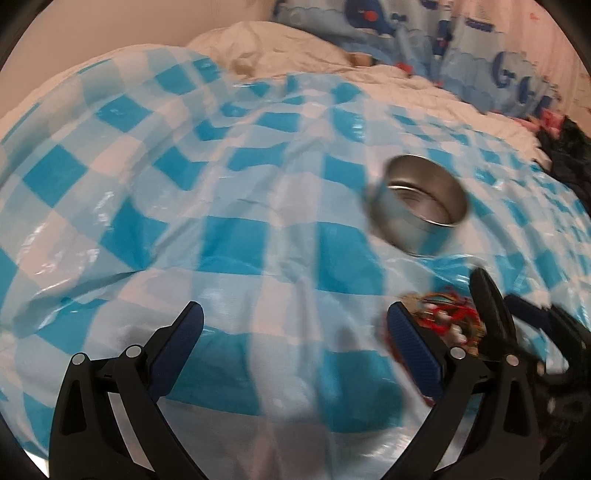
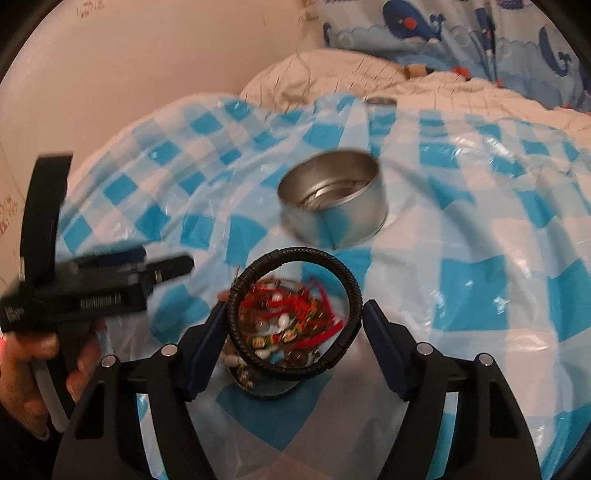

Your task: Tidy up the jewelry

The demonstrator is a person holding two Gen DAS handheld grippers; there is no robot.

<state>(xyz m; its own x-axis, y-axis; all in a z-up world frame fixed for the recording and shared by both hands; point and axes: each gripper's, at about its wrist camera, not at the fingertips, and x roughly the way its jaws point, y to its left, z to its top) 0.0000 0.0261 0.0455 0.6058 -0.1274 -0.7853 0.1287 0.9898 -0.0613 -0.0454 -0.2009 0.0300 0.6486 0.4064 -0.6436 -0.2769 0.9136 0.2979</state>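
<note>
**Bedding and backdrop**

A blue-and-white checked plastic sheet (image 1: 236,229) lies crumpled over the bed, glossy and creased. Beyond its far edge a white quilt (image 2: 461,96) shows, wrinkled. A pale blue cloth printed with whales (image 2: 417,22) is bunched at the head of the bed. A plain pinkish wall (image 2: 166,55) stands behind. Something dark (image 1: 569,155) sits at the right edge, blurred.

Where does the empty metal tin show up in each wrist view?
Left wrist view: the metal tin sits right of centre on the checked sheet, beyond the jewelry pile.
Right wrist view: the tin is near centre, just beyond the black bracelet.
Shared landmark: the whale-print fabric along the top edge.
</note>
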